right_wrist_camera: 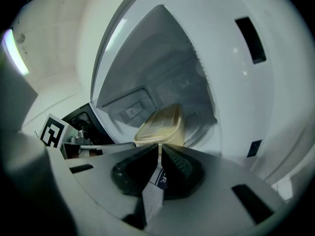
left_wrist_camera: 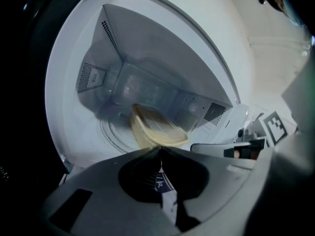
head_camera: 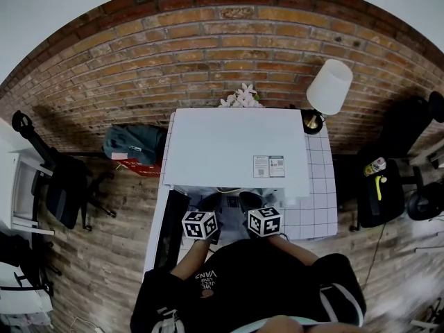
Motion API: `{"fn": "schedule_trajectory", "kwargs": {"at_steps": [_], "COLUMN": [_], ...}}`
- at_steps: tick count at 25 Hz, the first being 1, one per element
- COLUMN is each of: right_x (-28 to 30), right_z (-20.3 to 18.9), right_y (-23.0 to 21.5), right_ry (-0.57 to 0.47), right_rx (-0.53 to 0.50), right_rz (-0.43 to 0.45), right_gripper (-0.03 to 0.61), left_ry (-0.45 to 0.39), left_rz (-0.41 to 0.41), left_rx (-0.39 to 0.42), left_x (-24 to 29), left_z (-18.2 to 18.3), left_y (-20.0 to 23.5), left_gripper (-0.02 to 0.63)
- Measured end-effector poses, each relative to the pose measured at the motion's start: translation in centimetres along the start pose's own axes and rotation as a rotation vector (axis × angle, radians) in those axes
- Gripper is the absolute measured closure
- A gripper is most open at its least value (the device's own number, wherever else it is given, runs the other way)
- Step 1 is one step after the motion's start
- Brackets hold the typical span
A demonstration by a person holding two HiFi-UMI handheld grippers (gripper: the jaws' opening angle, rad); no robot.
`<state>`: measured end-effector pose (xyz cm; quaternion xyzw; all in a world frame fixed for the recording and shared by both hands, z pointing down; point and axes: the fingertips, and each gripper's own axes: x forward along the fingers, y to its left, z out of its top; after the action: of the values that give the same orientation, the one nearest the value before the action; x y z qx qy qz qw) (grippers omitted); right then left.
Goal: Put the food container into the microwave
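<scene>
A pale yellowish food container (left_wrist_camera: 158, 130) with a lid is tilted inside the open white microwave (head_camera: 237, 151), just above the glass turntable (left_wrist_camera: 114, 132). My left gripper (left_wrist_camera: 160, 150) is shut on its near rim. In the right gripper view the same container (right_wrist_camera: 160, 124) hangs in the cavity, and my right gripper (right_wrist_camera: 160, 145) is shut on its rim too. In the head view both grippers, left (head_camera: 209, 202) and right (head_camera: 251, 202), reach side by side into the microwave's front opening; the container is mostly hidden there.
The microwave door (head_camera: 171, 236) stands open to the left, dark and edge-on. The microwave sits on a white gridded table (head_camera: 320, 186) against a brick wall. A lamp (head_camera: 327, 90) and flowers (head_camera: 241, 97) stand behind it. A chair (head_camera: 62, 186) is at the left.
</scene>
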<state>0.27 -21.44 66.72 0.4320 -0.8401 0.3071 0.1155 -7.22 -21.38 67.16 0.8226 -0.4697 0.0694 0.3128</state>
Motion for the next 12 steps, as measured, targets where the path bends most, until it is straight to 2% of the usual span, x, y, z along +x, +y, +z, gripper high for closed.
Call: {"fn": "schedule_trajectory", "kwargs": {"at_steps": [12], "right_x": [-1.2], "right_z": [0.3], "right_y": [0.7], "right_ry": [-0.036], "right_rx": [-0.003], "right_rz": [0.006], "right_gripper": [0.558], "left_ry": [-0.047], "left_rz": [-0.009], "left_rx": [0.009], "left_x": [-1.5], "left_z": [0.0], "left_y": [-0.8], "left_gripper": [0.601]}}
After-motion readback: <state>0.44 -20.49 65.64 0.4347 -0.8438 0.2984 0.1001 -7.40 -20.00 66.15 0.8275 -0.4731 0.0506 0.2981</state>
